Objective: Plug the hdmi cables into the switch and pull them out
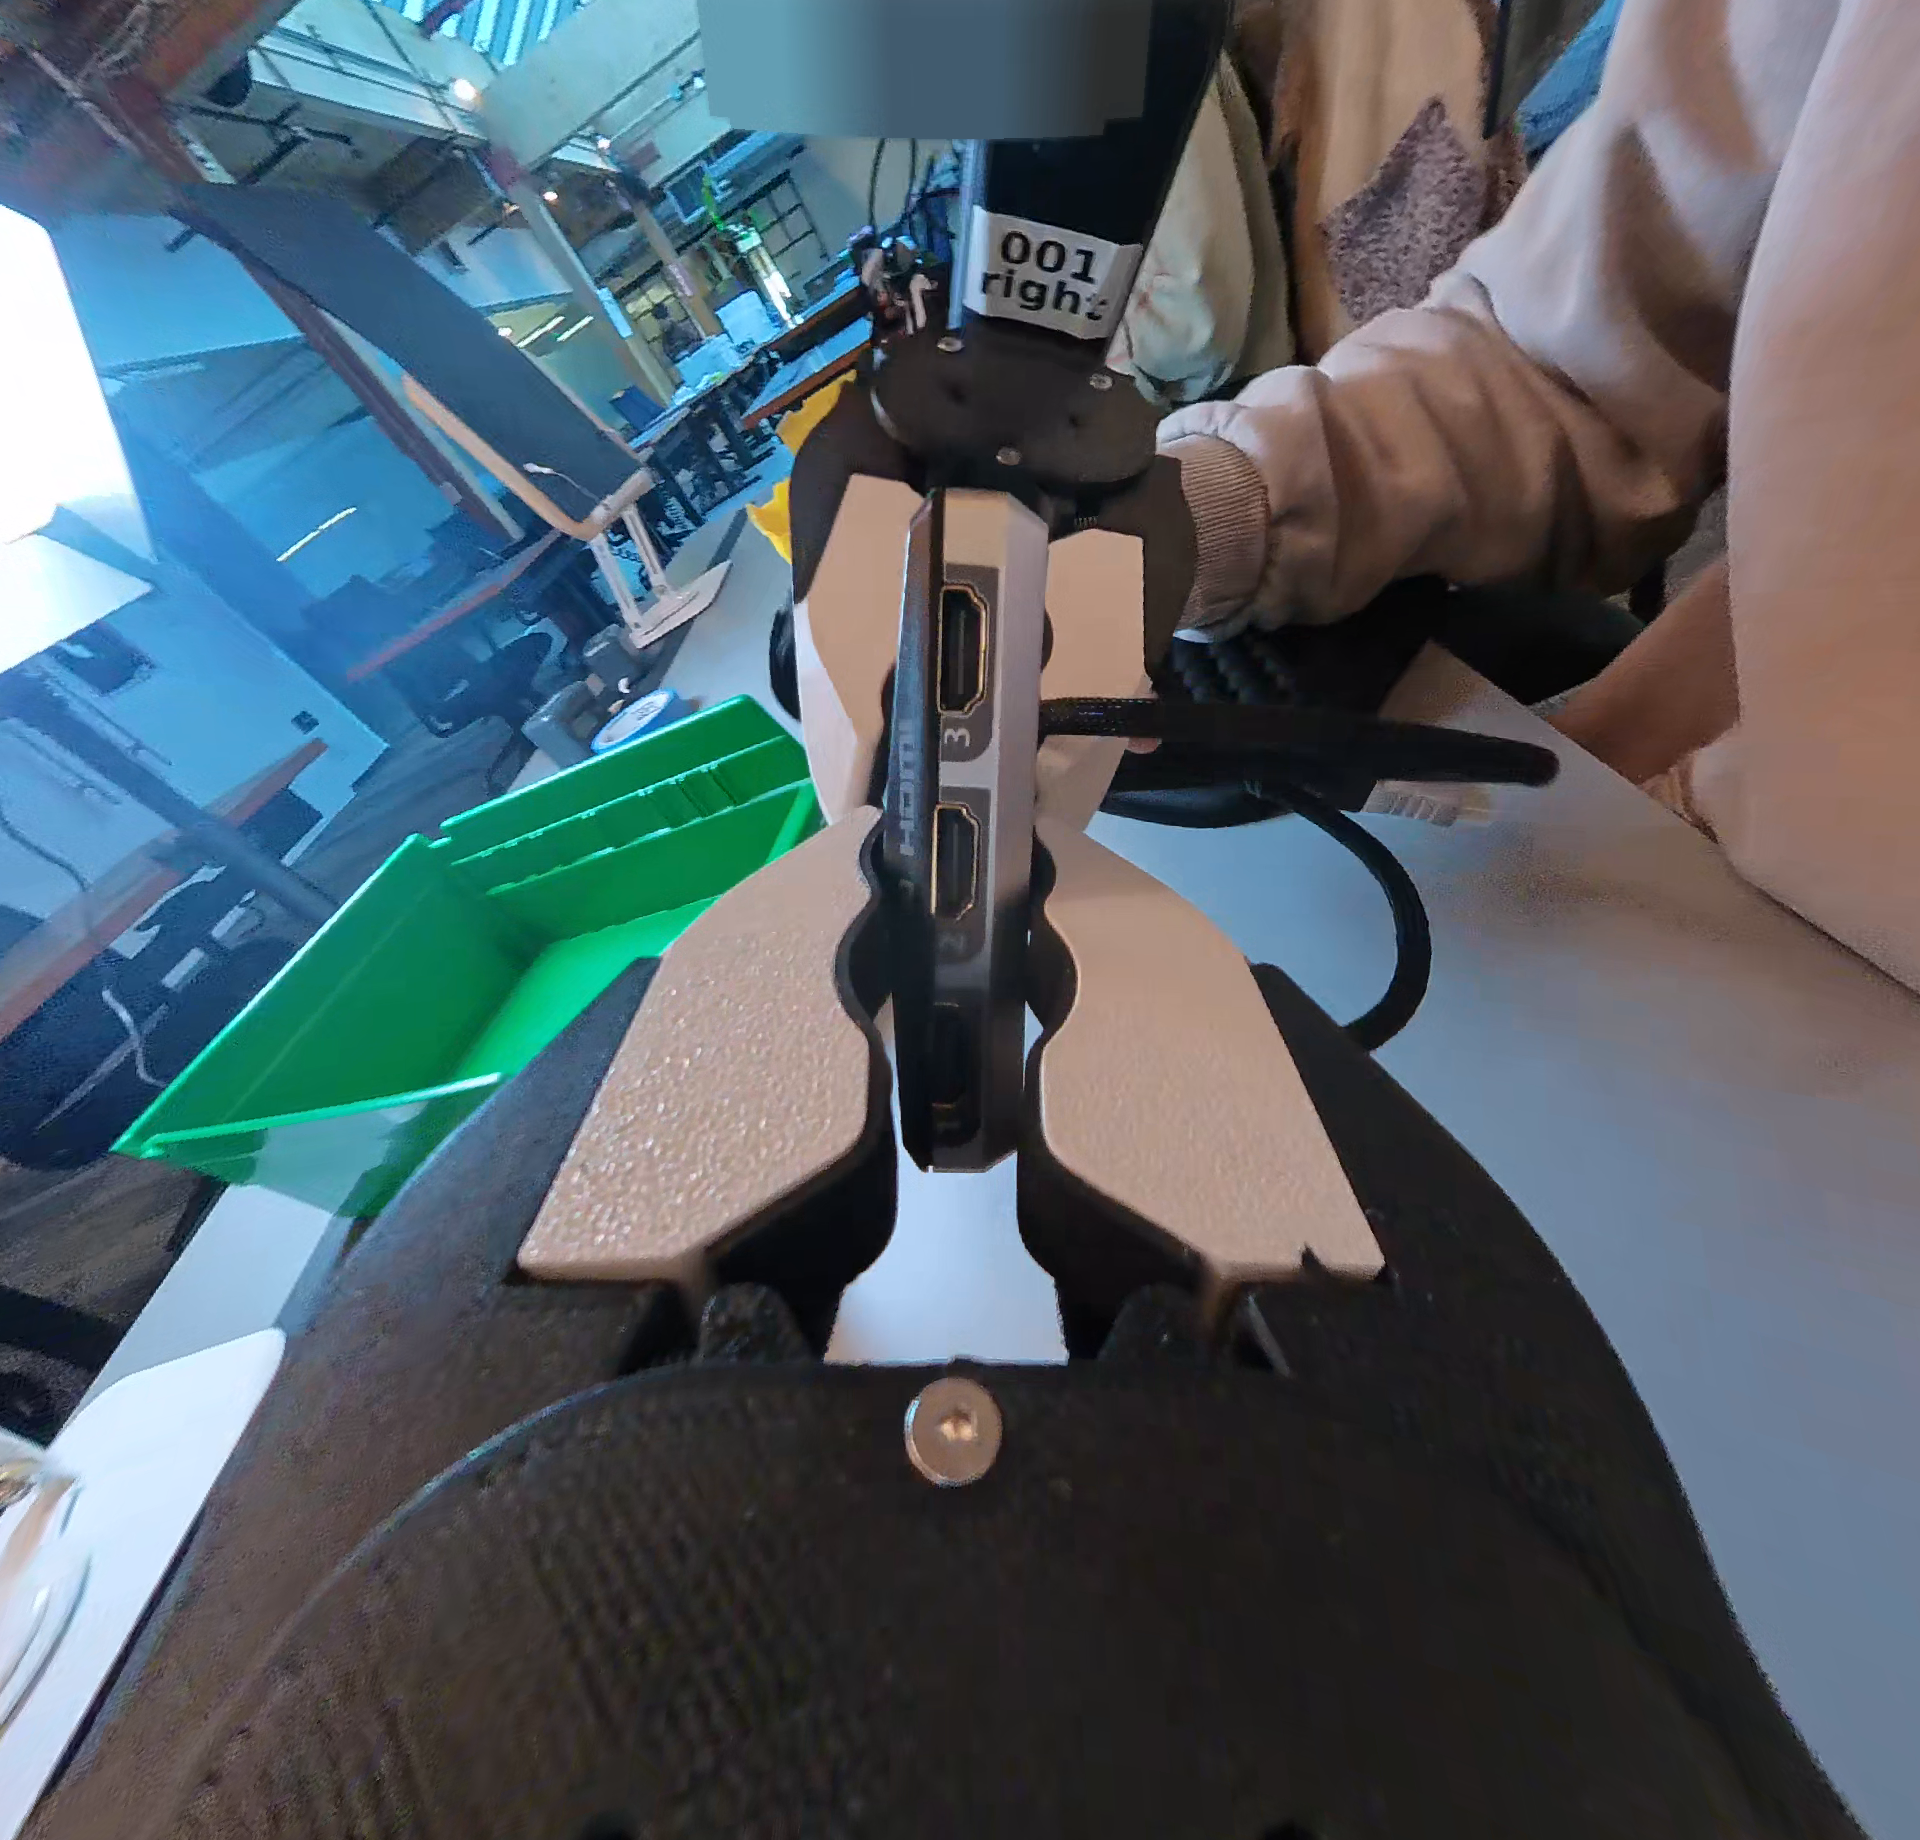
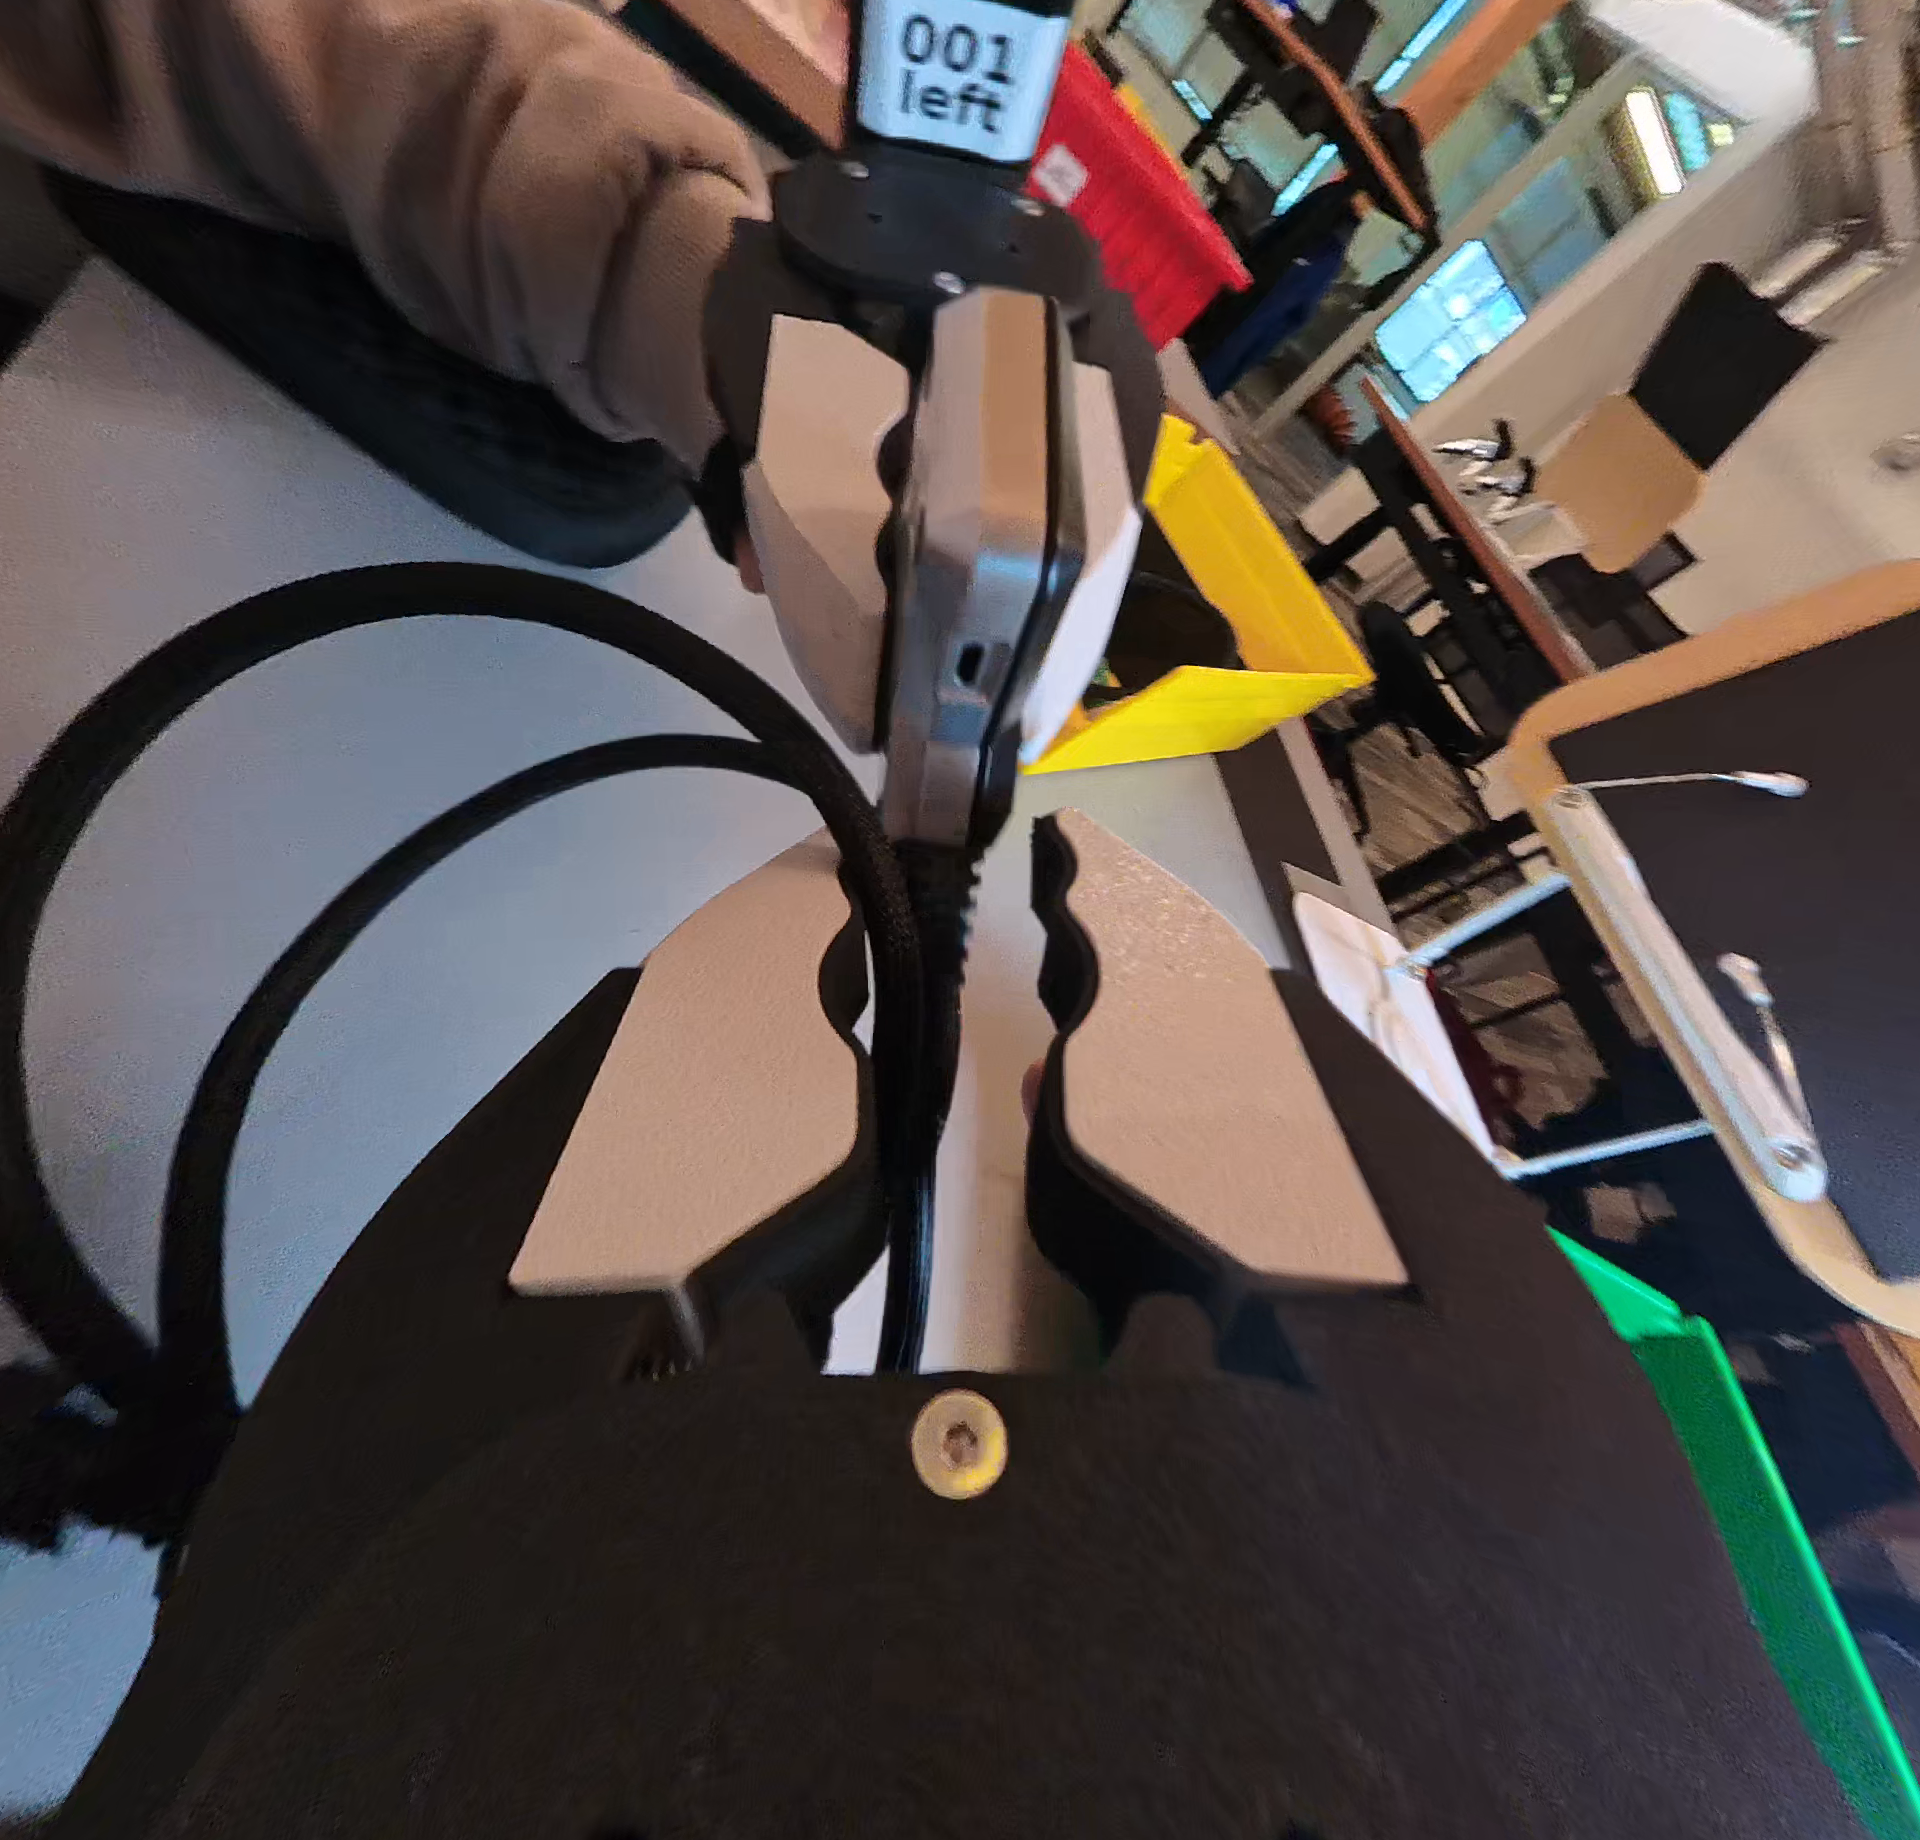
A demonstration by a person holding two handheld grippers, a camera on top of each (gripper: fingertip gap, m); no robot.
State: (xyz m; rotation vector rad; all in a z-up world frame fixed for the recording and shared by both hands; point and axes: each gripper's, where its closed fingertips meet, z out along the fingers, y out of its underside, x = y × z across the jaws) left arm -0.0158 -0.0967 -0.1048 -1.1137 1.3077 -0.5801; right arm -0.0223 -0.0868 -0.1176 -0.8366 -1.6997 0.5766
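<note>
The grey switch (image 1: 961, 855) is held on edge above the white table (image 1: 1558, 1115), clamped between the fingers of the left gripper (image 1: 958, 959); its row of ports faces the left wrist camera, all empty. A black braided cable (image 2: 914, 1011) leaves the switch's far end and runs between the parted fingers of the right gripper (image 2: 951, 959), which do not clamp it. A green bin (image 1: 520, 907) sits left, a yellow bin (image 2: 1236, 627) behind.

left claw (image 1: 956, 969): black body, grey pads | silver screw | beige sleeve (image 1: 1507, 440)
</note>
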